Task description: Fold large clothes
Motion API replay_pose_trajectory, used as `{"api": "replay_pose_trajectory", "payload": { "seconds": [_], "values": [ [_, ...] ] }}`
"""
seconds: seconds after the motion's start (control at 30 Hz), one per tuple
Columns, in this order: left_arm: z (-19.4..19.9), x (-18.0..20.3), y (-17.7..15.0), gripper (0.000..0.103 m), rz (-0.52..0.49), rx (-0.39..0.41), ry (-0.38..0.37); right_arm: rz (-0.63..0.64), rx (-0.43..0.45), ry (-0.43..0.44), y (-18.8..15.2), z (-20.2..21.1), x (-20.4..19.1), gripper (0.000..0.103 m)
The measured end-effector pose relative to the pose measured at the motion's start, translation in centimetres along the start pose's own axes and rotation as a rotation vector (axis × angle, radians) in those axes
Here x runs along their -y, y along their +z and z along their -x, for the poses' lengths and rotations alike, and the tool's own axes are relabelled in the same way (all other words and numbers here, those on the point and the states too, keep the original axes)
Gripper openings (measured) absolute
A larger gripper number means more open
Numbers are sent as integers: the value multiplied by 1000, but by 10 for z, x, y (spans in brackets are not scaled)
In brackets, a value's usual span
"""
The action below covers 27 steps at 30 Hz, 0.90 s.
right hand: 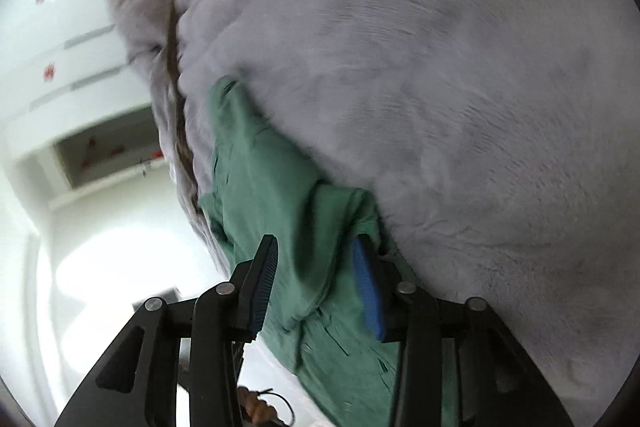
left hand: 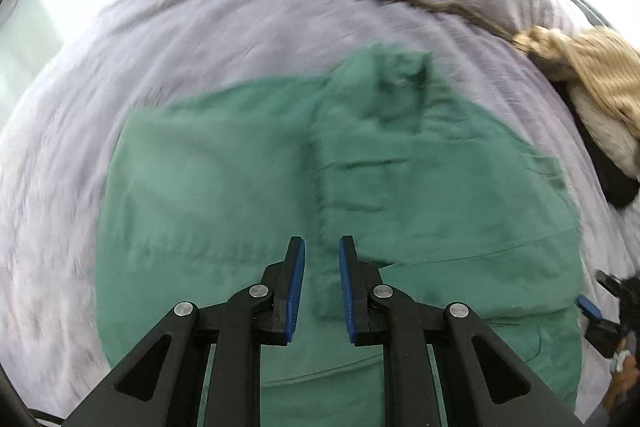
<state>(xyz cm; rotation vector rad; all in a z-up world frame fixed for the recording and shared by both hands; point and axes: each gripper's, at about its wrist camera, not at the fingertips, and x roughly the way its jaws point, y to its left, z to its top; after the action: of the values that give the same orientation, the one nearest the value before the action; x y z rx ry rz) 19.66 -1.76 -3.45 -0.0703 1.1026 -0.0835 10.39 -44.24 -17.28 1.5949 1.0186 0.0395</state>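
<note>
Across the middle of the lilac bed cover a green garment is spread, partly folded, with a doubled panel on its right half and a bunched collar end toward 12 o'clock. A tan knitted item is seen at 2 o'clock near the bed's edge. The left gripper is held above the garment's near hem with its jaws slightly apart and nothing between them. In the right wrist view, the right gripper is seen at the garment's edge, jaws partly open, with a fold of green cloth lying between them; the pads are not seen pressing on it, so no firm hold is judged. The scene is blurred, so fine detail cannot be told.

A slip is judged the main risk: if the right jaws are closed on too thin a bite, the edge could be dropped mid-fold. The fleecy cover could also be pinched along with the cloth, and the doubled panel could be dragged out of line.
</note>
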Motion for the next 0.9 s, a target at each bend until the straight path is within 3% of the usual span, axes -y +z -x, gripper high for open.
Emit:
{"api": "replay_pose_trajectory", "payload": {
  "seconds": [0.2, 0.3, 0.4, 0.43, 0.47, 0.5, 0.57, 0.67, 0.8, 0.9],
  "values": [
    [-3, 60, 35, 19, -117, 30, -59, -145, 79, 73, -2, -4, 21, 31],
    [-27, 103, 50, 19, -167, 5, -101, -192, 124, 95, -7, 1, 29, 29],
    [-56, 154, 51, 19, -240, -17, -135, -197, 113, 107, -5, -7, 30, 29],
    [-68, 173, 50, 19, -270, -29, -146, -184, 110, 96, -4, -8, 28, 21],
    [-74, 184, 47, 19, -283, -36, -152, -143, 107, 49, 0, -11, 22, 7],
    [-81, 193, 45, 19, -295, -41, -153, -94, 117, 0, 1, -8, 18, 3],
    [-90, 207, 42, 19, -307, -26, -102, 39, 168, -101, -2, 2, 5, 2],
    [-98, 205, 43, 19, -278, -21, -100, 129, 211, -221, -13, 3, 0, 2],
    [-103, 202, 42, 19, -301, -14, -71, 196, 238, -303, -20, 1, -8, 3],
    [-97, 193, 47, 19, -280, -27, -96, 224, 225, -335, -22, 12, -13, 5]
  ]
}}
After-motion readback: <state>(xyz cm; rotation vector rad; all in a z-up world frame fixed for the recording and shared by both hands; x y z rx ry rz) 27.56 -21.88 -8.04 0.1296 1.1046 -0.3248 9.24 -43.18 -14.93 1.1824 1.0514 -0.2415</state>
